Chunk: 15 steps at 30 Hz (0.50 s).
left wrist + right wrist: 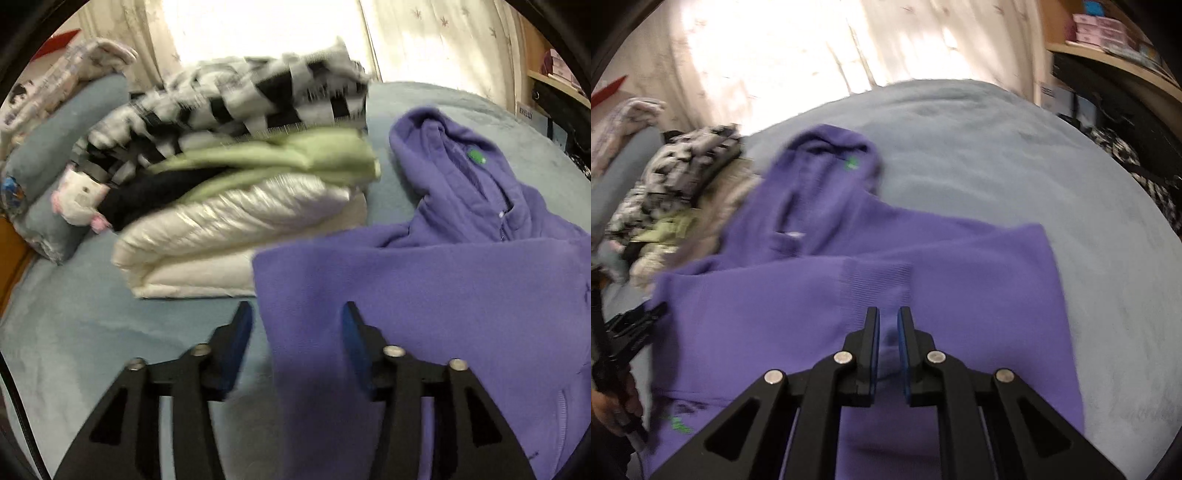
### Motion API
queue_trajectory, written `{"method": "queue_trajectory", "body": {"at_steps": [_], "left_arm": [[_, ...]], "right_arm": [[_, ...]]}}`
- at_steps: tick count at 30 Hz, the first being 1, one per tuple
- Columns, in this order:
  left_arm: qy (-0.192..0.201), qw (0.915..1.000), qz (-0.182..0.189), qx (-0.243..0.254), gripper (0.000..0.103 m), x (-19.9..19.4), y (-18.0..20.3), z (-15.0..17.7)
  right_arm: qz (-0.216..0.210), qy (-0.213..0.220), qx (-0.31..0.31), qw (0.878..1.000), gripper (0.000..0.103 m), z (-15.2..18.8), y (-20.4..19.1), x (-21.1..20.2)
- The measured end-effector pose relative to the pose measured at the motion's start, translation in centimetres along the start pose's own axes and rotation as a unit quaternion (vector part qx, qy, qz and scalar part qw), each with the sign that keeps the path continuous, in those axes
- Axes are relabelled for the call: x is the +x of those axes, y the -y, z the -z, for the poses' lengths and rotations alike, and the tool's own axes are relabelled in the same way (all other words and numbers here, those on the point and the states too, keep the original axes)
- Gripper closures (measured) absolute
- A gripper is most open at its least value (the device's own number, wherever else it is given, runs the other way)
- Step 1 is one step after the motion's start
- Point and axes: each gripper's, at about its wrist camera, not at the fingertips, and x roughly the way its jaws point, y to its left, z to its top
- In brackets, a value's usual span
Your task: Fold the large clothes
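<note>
Purple hoodie (pixel 798 317) lies flat on the blue bed cover (pixel 1052 177), with its hood (pixel 450 155) pointing away from both grippers, toward the curtain, so the long axis runs from the person to the far side. Open cover remains on the right of it and beyond the hood. On the left the room is small: a stack of folded clothes (pixel 240 199) sits just beside the hoodie's left edge.

The sleeves look already folded in across the body. The right gripper (pixel 888 314) is over the middle of the garment, its jaws narrow and pinching a ridge of purple fabric below the ribbed cuff (pixel 875 280). The left gripper (pixel 297 308) hovers wide at the left edge, holding nothing, one finger over the cover, one over the cloth. I judge the next fold goes along the long axis.
</note>
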Motion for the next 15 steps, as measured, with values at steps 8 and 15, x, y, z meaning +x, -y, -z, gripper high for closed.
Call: {"method": "queue_trajectory", "body": {"at_steps": [8,15], "left_arm": [[0.000,0.9961,0.085,-0.023,0.043,-2.9,4.2,-0.1],[-0.034,0.9969,0.070,0.002,0.033,1.5,6.6,3.7]], "right_arm": [[-0.078,-0.030,-0.037,0.996,0.093,0.2,-7.8,2.5],[-0.013,-0.062,-0.054,0.996,0.098,1.9,-5.7,6.4]]}}
